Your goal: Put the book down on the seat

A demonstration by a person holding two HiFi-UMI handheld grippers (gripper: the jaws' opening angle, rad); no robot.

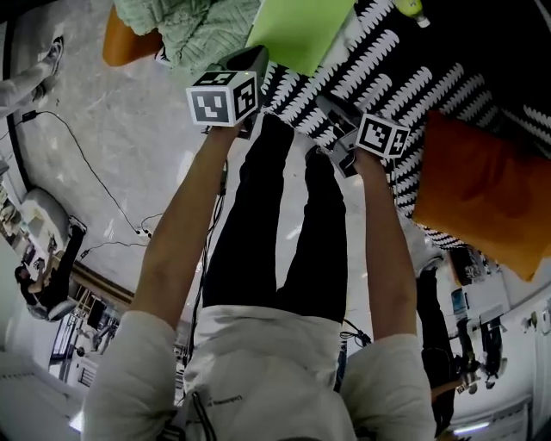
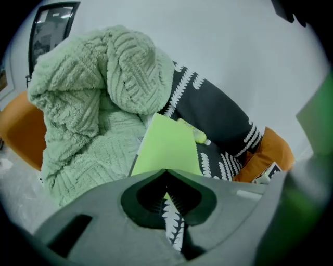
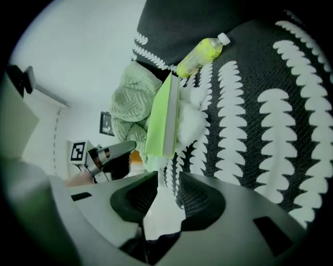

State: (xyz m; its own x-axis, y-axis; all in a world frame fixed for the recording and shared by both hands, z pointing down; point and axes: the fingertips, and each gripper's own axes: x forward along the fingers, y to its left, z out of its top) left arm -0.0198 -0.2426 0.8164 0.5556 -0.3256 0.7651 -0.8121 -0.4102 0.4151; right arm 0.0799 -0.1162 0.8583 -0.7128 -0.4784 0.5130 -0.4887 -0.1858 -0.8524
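The lime-green book point(image 1: 301, 33) lies on the black-and-white patterned seat point(image 1: 392, 60), one side against a pale green blanket point(image 1: 185, 26). In the left gripper view the book point(image 2: 169, 148) lies flat just past my left gripper point(image 2: 165, 172), whose jaws meet at the tips with nothing in them. In the right gripper view the book point(image 3: 162, 117) shows edge-on beyond my right gripper point(image 3: 167, 176). Its jaws stand apart with an empty gap, clear of the book. In the head view the left gripper point(image 1: 248, 67) is at the book's near left and the right gripper point(image 1: 336, 110) at its near right.
A yellow-green bottle point(image 3: 200, 54) lies on the seat behind the book. Orange cushions sit at the right point(image 1: 482, 189) and far left point(image 1: 125, 43). The blanket point(image 2: 99, 104) is heaped at the left. Cables run over the marble floor point(image 1: 95, 172).
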